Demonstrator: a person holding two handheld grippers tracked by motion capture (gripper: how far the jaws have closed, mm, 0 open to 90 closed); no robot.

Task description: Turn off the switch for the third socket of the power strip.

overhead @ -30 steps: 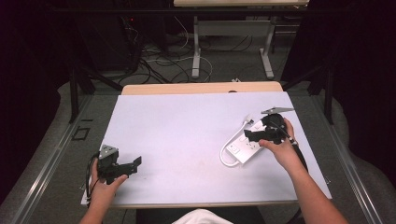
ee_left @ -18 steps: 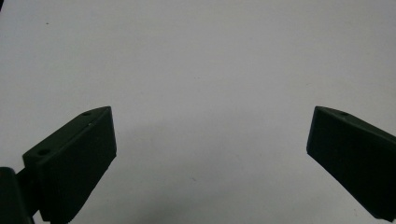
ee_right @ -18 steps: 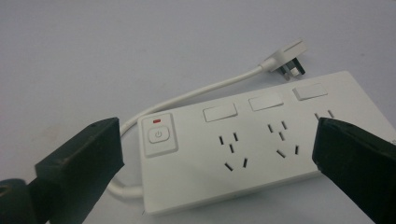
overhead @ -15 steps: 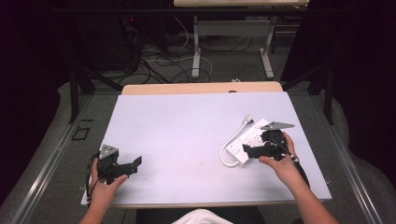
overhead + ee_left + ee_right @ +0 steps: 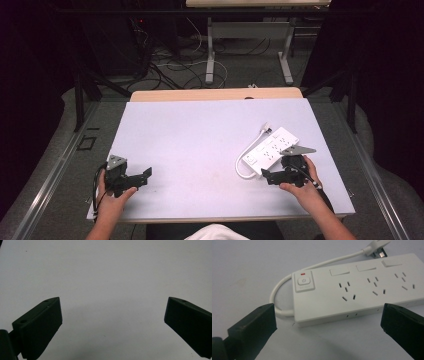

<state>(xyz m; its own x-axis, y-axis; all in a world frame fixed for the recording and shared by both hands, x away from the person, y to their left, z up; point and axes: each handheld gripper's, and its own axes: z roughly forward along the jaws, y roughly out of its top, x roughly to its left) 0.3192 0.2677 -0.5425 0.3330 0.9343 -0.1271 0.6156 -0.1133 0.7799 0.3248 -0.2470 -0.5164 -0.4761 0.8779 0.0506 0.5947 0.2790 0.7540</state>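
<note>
power strip: my target, white glossy plastic power strip [image 5: 359, 293], long flat box with rounded corners, lying slantwise on the right side of the table [image 5: 200, 135], just past my right gripper
strip face: three socket groups, three flat rocker switches above them, square power button [image 5: 304, 281] with a small red mark at the near end
cord: smooth white cord [image 5: 284, 288] loops out of the button end and runs behind the strip to a plug [image 5: 378, 246] at the far end
table: matte pale lilac-white top, faint scuffs, wood edge at the back
right gripper: my right gripper [image 5: 328, 320] low over the table, matte black blocky jaws spread wide, nothing between them, strip's near edge just ahead, not touching
left gripper: my left gripper [image 5: 112, 315] at the near left corner, jaws spread wide over bare tabletop, well apart from the strip
around: cables and desk legs on the floor beyond the table
blocking: nothing between right jaws and strip
change: right gripper has pulled back toward me off the strip; left unmoved
</note>
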